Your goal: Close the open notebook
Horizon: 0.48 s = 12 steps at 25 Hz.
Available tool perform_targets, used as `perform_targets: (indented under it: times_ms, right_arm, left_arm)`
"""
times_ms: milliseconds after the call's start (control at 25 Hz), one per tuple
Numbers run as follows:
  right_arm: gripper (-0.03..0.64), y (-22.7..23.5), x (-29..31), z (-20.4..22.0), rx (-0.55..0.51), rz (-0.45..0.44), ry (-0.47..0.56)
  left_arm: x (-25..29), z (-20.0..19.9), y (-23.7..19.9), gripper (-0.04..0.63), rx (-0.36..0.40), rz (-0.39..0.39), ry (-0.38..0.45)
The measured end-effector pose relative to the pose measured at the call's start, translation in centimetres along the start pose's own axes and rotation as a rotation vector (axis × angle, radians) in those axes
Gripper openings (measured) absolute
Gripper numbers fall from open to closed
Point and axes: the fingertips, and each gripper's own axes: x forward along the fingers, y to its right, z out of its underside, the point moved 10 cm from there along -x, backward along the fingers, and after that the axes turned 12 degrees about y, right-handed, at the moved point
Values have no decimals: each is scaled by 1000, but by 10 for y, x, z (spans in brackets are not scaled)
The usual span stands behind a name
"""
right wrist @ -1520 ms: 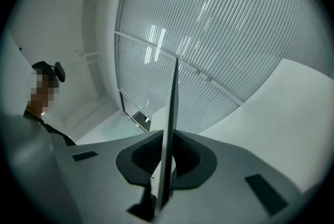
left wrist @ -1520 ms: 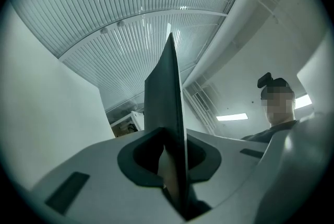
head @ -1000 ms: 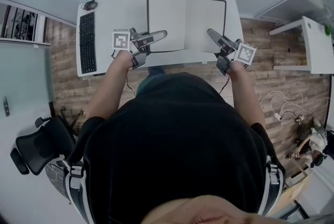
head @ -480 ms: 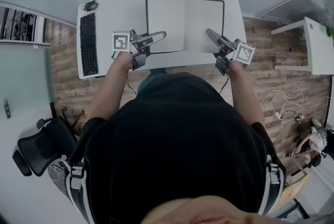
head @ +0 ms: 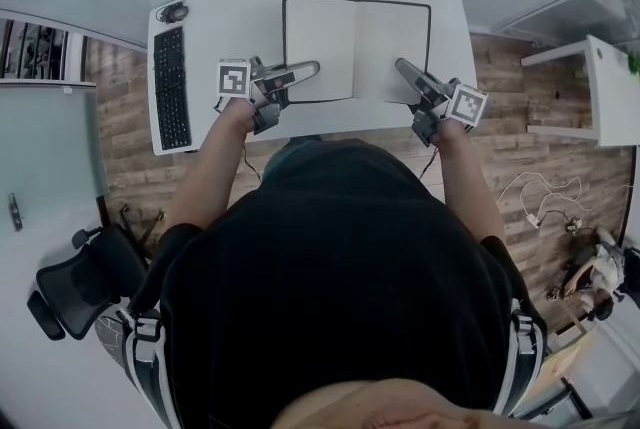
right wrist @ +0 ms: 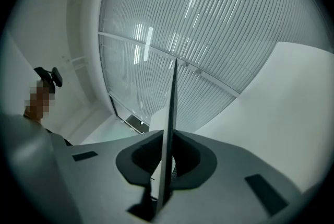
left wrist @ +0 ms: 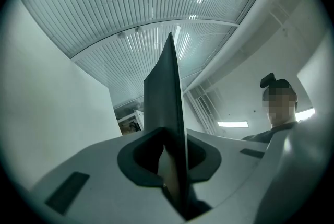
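Observation:
The open notebook (head: 357, 35) lies flat on the white table (head: 230, 17), blank pages up, with a dark cover edge round them. My left gripper (head: 308, 68) lies low at its near left corner, and my right gripper (head: 403, 66) at its near right corner. In the left gripper view a thin dark cover (left wrist: 167, 108) stands edge-on, pinched where the jaws of the left gripper (left wrist: 175, 168) meet. The right gripper view shows the same: a thin cover edge (right wrist: 171, 113) clamped in the right gripper (right wrist: 162, 173).
A black keyboard (head: 167, 82) and a mouse (head: 175, 12) sit at the table's left end. A black office chair (head: 80, 282) stands on the wooden floor at the lower left. A second white table (head: 610, 87) is at the right, with cables (head: 540, 202) on the floor.

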Motion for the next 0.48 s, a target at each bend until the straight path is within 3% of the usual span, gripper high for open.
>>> perform_targets:
  times_ms: [160,480]
  right_arm:
    - [61,4,-1,1,5,7,4]
    - [61,9,0,2,20,29,0]
  left_arm:
    - [-1,-3,-10,61,22,-5,-17]
    - [2,-1,-14,61,-20,1,-9]
